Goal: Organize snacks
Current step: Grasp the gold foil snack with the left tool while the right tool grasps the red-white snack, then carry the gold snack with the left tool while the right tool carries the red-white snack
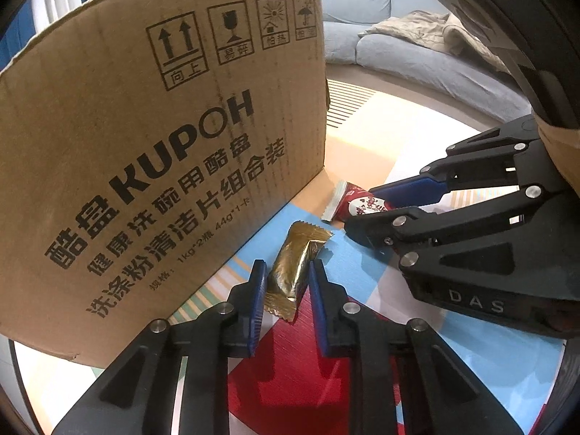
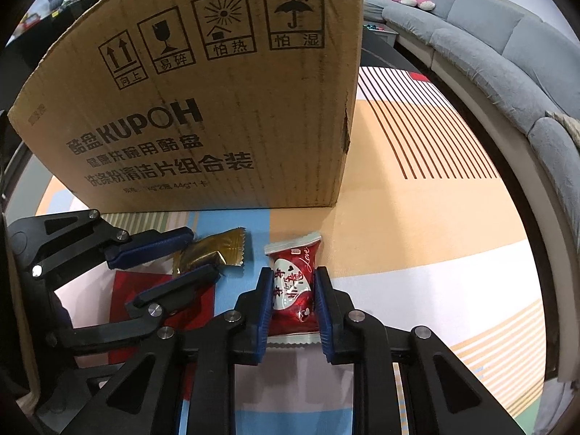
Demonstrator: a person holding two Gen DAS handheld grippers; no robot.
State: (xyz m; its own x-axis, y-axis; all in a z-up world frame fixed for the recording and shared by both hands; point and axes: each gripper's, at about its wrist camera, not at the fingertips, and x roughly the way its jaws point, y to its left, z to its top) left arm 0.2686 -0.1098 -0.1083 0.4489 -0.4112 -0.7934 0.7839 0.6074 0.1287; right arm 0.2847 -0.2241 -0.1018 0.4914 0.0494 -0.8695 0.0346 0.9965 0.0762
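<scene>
Blue-padded left gripper (image 1: pixel 286 282) down close, jaws narrowed around the gold-wrapped candy (image 1: pixel 295 266), pads right at its sides though firm contact hard to confirm from here. Red-wrapped candy (image 2: pixel 294 288) pinched tight between the right gripper (image 2: pixel 293 290) pads, wrapper squeezed at the middle. Both snacks lying on the colourful striped mat (image 2: pixel 417 217), just near of the big cardboard box (image 2: pixel 217 108), gold one to the left, red one to the right, close but apart. Looks like the pick-up step, both hands grabbing at once. Next move probably a lift clear of the mat, then up and over the tall box wall, calling for a secure hold on slippery crinkly foil and plenty of height. Box top cut off by the frame, so inside unseen and opening only guessed. Near end of the gold wrapper partly hidden by a pad; small print on both wrappers unreadable. Grey sofa (image 2: pixel 507 54) far right
</scene>
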